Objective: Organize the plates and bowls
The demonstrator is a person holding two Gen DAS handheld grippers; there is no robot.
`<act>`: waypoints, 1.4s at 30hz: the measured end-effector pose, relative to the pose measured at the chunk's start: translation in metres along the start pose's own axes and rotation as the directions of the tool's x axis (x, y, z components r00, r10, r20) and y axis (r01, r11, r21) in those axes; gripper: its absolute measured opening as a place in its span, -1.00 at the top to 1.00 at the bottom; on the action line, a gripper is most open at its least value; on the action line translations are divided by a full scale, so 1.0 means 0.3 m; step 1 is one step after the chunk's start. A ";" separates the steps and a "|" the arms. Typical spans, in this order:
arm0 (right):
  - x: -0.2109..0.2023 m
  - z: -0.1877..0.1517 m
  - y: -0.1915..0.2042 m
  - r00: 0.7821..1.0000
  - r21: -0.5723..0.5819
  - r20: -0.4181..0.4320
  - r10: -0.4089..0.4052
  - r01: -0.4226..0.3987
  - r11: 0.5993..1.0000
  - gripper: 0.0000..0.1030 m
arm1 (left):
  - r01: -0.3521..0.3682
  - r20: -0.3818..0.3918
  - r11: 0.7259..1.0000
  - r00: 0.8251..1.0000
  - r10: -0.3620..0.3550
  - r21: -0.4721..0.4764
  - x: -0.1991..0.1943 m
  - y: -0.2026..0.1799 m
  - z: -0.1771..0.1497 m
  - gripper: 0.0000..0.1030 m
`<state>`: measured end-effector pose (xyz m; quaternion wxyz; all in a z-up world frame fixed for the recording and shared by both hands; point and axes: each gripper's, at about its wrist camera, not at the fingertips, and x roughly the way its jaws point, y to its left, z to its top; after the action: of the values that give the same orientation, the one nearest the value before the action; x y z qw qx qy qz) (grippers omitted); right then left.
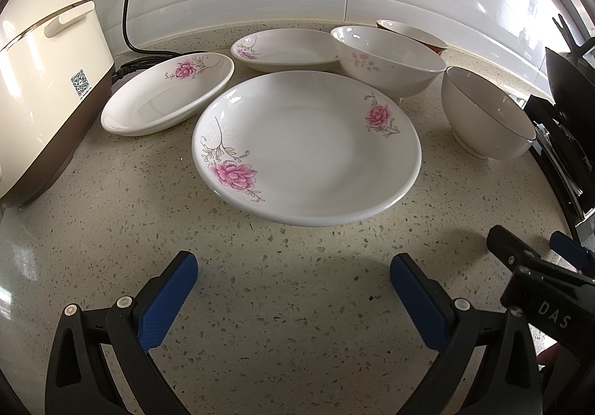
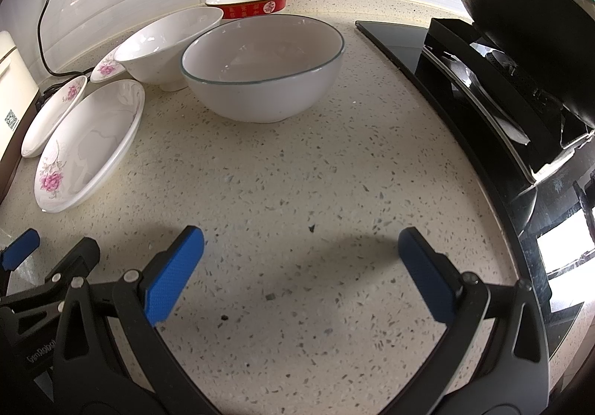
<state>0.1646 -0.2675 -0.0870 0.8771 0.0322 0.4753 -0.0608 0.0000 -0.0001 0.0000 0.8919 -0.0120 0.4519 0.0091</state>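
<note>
Three white plates with pink flowers lie on the speckled counter: a large plate (image 1: 308, 147) (image 2: 89, 143) in front, a second plate (image 1: 167, 95) (image 2: 52, 113) to its left, a third plate (image 1: 286, 48) (image 2: 106, 69) behind. A flared white bowl (image 1: 386, 60) (image 2: 167, 43), a rimmed white bowl (image 1: 487, 113) (image 2: 264, 69) and a red bowl (image 1: 412, 34) (image 2: 249, 4) stand to the right. My left gripper (image 1: 293, 266) is open and empty, just short of the large plate. My right gripper (image 2: 301, 247) is open and empty, short of the rimmed bowl; it also shows in the left wrist view (image 1: 535, 247).
A cream rice cooker (image 1: 41, 80) with a black cord (image 1: 137, 6) stands at the left. A black stove (image 2: 483, 87) with a wok (image 2: 520, 6) borders the counter on the right. White tiled wall behind.
</note>
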 end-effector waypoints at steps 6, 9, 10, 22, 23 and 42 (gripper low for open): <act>0.002 0.004 0.001 1.000 0.015 0.000 -0.006 0.006 1.000 -1.00 | -0.001 -0.003 1.000 1.000 0.001 -0.004 0.000 -0.003 -0.003 -1.00; 0.001 0.006 -0.008 1.000 0.017 0.001 0.005 -0.005 1.000 -1.00 | 0.028 -0.052 0.999 0.998 -0.026 0.035 -0.011 -0.004 -0.003 -1.00; 0.002 0.007 -0.014 1.000 0.016 0.001 0.013 -0.013 1.000 -1.00 | 0.041 -0.076 0.998 0.996 -0.037 0.051 -0.013 -0.004 0.002 -1.00; -0.050 0.064 -0.006 0.930 -0.077 -0.046 0.364 -0.366 0.927 -0.89 | 0.127 -0.031 0.967 0.990 -0.137 -0.219 -0.095 0.255 0.046 -1.00; -0.059 0.093 0.008 0.911 -0.062 -0.042 0.410 -0.412 0.909 -0.89 | 0.132 -0.018 0.965 0.990 -0.140 -0.226 -0.093 0.275 0.074 -1.00; 0.146 0.250 0.241 0.791 0.147 -0.200 0.578 -0.559 0.816 0.28 | 0.256 -0.068 0.927 0.956 -0.284 -0.275 0.116 0.328 0.276 -0.53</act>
<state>0.2605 -0.2078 -0.0827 0.7900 0.2158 0.5412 0.1908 0.0847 0.1008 0.0195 0.8497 -0.1928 0.4877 -0.0546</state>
